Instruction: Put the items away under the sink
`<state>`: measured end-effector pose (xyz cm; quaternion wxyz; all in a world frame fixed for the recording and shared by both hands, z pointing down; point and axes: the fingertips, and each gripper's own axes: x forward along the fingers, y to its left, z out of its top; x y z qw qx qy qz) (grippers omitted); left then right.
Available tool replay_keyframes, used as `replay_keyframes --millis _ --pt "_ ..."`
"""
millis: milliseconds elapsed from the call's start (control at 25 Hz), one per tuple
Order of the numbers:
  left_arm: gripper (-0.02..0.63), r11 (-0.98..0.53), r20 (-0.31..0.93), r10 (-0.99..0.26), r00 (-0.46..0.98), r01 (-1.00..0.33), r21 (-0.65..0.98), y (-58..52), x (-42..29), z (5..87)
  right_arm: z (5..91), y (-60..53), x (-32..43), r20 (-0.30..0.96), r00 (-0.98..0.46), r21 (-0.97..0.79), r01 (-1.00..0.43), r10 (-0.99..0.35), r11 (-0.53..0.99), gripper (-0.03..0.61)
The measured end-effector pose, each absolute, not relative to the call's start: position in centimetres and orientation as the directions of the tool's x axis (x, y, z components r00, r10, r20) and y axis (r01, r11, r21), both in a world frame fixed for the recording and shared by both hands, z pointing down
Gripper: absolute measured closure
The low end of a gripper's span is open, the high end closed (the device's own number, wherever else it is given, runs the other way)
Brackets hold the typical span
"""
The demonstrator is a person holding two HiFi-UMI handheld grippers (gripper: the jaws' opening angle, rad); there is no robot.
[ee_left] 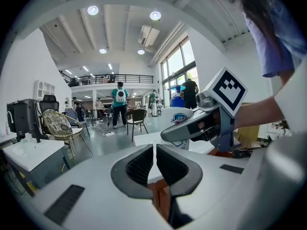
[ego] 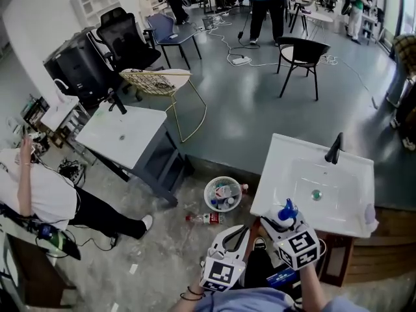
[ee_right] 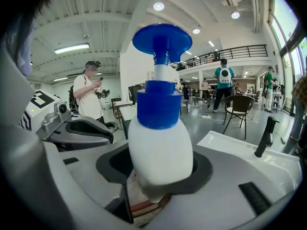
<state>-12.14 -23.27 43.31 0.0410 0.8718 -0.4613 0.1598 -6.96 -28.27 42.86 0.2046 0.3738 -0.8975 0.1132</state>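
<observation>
My right gripper (ego: pixel 281 222) is shut on a white soap bottle (ego: pixel 285 214) with a blue pump top, held upright at the near left corner of the white sink (ego: pixel 344 200). In the right gripper view the bottle (ee_right: pixel 160 147) fills the space between the dark jaws, which press on its lower body. My left gripper (ego: pixel 236 234) hangs just left of it, over the floor, jaws together with nothing between them. The left gripper view shows its own pads (ee_left: pixel 141 164) closed, and the right gripper (ee_left: pixel 204 123) with the bottle (ee_left: pixel 176 115) to the right.
A black faucet (ego: pixel 333 149) stands at the sink's far edge. A white basket (ego: pixel 223 194) with several items and a loose bottle (ego: pixel 205 218) lie on the floor left of the sink. A grey table (ego: pixel 123 135), chairs and a seated person (ego: pixel 39 197) are further left.
</observation>
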Motion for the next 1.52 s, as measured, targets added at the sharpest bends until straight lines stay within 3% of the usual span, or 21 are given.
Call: replay_keyframes --millis 1040,1520 --pt "0.595 -0.669 0.284 -0.729 0.623 -0.737 -0.101 -12.4 -10.9 41.8 42.6 -16.0 -4.7 0.459 -0.539 -0.063 -0.812 -0.706 0.580 0.368" --pt "0.595 -0.683 0.312 -0.716 0.625 -0.719 -0.126 -9.5 -5.6 41.3 43.1 -11.9 2.0 0.461 -0.503 -0.075 -0.843 -0.731 0.533 0.368"
